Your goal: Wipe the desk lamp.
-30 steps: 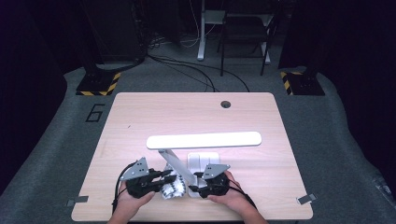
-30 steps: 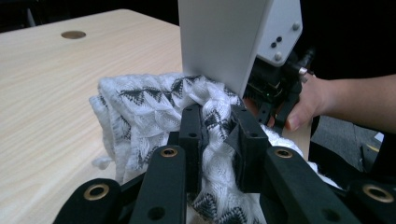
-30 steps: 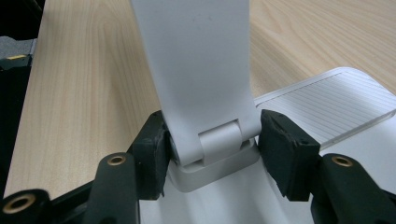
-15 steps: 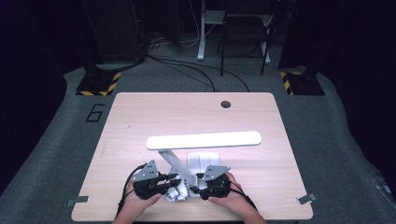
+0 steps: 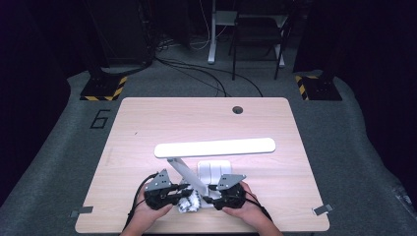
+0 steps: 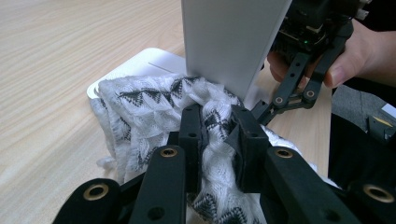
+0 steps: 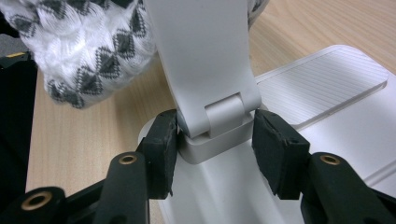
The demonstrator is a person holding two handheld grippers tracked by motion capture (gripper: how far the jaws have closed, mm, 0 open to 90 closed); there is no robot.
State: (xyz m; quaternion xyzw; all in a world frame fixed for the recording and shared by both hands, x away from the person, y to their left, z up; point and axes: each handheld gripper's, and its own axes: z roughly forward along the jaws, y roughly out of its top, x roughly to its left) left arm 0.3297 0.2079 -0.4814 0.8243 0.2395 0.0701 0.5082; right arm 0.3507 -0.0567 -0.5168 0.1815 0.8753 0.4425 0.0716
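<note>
A white desk lamp stands at the table's near middle, with a long head (image 5: 215, 147), a slanted arm (image 5: 184, 172) and a flat base (image 5: 216, 169). My left gripper (image 5: 183, 196) is shut on a white cloth with a black zigzag pattern (image 6: 149, 102). It holds the bunched cloth against the foot of the lamp arm (image 6: 229, 42). My right gripper (image 7: 212, 135) has just been closing. Its pads now sit against both sides of the hinge where the arm (image 7: 196, 56) meets the base (image 7: 327, 79). The cloth (image 7: 93, 51) hangs just left of that arm.
The wooden table (image 5: 147, 123) has a cable hole (image 5: 238, 109) at the back. Beyond it, black stands with striped feet (image 5: 103, 88) and cables lie on the grey floor. Both hands rest close to the near edge.
My left gripper has slid a little to the right and nearer, carrying the cloth in against the lamp arm's foot. The right hand has stayed where it was.
</note>
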